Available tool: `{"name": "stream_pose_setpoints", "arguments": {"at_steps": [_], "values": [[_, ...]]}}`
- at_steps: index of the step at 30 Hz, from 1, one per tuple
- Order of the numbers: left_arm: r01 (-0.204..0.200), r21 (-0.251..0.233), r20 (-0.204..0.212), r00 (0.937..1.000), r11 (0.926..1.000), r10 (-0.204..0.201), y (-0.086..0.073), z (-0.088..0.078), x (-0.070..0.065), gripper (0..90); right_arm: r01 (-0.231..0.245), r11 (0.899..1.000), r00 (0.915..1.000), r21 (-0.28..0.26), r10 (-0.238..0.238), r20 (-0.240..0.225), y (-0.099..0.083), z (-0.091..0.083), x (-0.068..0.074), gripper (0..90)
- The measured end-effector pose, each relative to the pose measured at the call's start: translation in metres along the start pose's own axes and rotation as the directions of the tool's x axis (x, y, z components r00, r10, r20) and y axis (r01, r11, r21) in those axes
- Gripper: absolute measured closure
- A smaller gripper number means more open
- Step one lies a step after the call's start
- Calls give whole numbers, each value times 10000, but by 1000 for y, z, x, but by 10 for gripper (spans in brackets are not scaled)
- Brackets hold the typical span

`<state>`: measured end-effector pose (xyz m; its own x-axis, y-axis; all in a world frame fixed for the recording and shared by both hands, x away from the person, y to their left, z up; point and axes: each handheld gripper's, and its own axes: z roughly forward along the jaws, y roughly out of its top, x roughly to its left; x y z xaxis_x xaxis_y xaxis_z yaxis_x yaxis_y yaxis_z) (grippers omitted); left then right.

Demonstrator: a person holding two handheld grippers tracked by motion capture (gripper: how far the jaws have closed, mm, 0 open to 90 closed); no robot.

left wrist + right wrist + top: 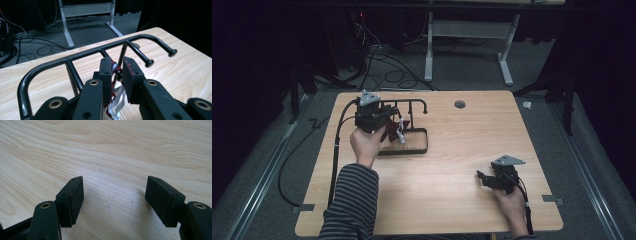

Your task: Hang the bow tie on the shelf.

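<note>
On the wooden surface [452,150] we see a black wire rack [412,140] with a flat rectangular base and an upright rail carrying short pegs, set toward the far left. The left gripper [388,122] hangs over that rack, held in the person's left hand [366,145], whose striped sleeve [352,200] comes in from the bottom edge. In the left gripper view [117,72] we find its fingers [106,75] drawn close together around a small dark red item with a black and white end [115,68]; they appear to pinch it, though we cannot tell what the item is. Below them hangs a pale strip [117,100]. The rack's rail [82,53] curves just beyond the fingertips, with two knob-ended pegs [149,62] sticking out to one side. From above, the red item [393,129] sits just beside the gripper over the rack's base.

The right gripper [484,179] rests low at the near right of the surface, well apart from the rack, held by the right hand [512,205]. In the right gripper view [115,197] its fingers [72,200] stand wide apart with nothing but bare wood [112,157] between them.
</note>
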<state>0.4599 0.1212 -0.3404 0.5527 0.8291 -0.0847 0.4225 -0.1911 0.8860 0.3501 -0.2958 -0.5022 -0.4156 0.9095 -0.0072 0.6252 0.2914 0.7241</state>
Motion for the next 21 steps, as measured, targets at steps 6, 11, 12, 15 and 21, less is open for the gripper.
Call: {"name": "stream_pose_setpoints", "arguments": {"at_steps": [6, 11, 12, 15, 21], "values": [[2, 18, 37, 10000, 10000, -2, -6, -9, 1, 764, 7, 10000, 10000, 7, -7, 17, 0, 0, 0, 327], [-193, 40, 69, 9998, 9998, 192, -8, -18, -2, 752, 29, 10000, 10000, 10, -29, 15, 0, 0, 0, 327], [-214, 25, 90, 9997, 9998, 214, -8, -20, -3, 749, 32, 10000, 10000, 6, -32, 15, 0, 0, 0, 327], [-195, 25, 159, 9997, 9998, 194, -10, -23, -3, 738, 29, 10000, 10000, 7, -29, 16, 0, 0, 0, 327], [-249, 112, 160, 9996, 9996, 247, -15, -30, -3, 707, 23, 10000, 10000, 1, -23, 17, 0, 0, 0, 327]]}}
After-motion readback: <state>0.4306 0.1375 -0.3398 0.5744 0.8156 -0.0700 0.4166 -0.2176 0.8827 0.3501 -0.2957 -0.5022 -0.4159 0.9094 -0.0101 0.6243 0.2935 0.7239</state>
